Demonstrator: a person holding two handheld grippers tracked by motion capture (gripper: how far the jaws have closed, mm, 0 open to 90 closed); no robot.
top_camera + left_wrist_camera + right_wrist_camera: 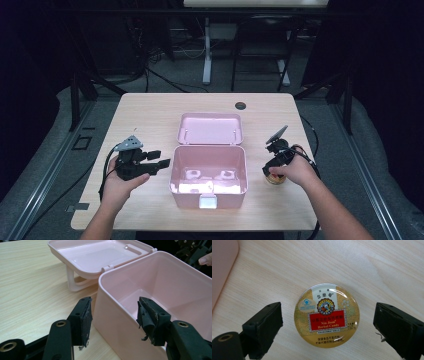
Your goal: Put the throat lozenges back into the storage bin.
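A: Gold candy tin (pixel 327 316) flat on worktop (pixel 150 115), right of pink box (pixel 208 172)?

B: Yep, framed by right tool (pixel 328 325), jaws spread, not touching. Left tool (pixel 113 320) spread too, straddling box wall.

Looks like a lab or a recording room, not anyone's home. One light wooden table (pixel 150 115) sits on a grey floor (pixel 165 82) with dark curtains (pixel 30 75) hung around it, so the whole thing feels boxed in. Black metal stands (pixel 76 97) flank the table on both sides, and cables (pixel 165 80) trail loose over the floor behind it. Farther back there's a white-legged desk (pixel 207 60) with more wires under it.
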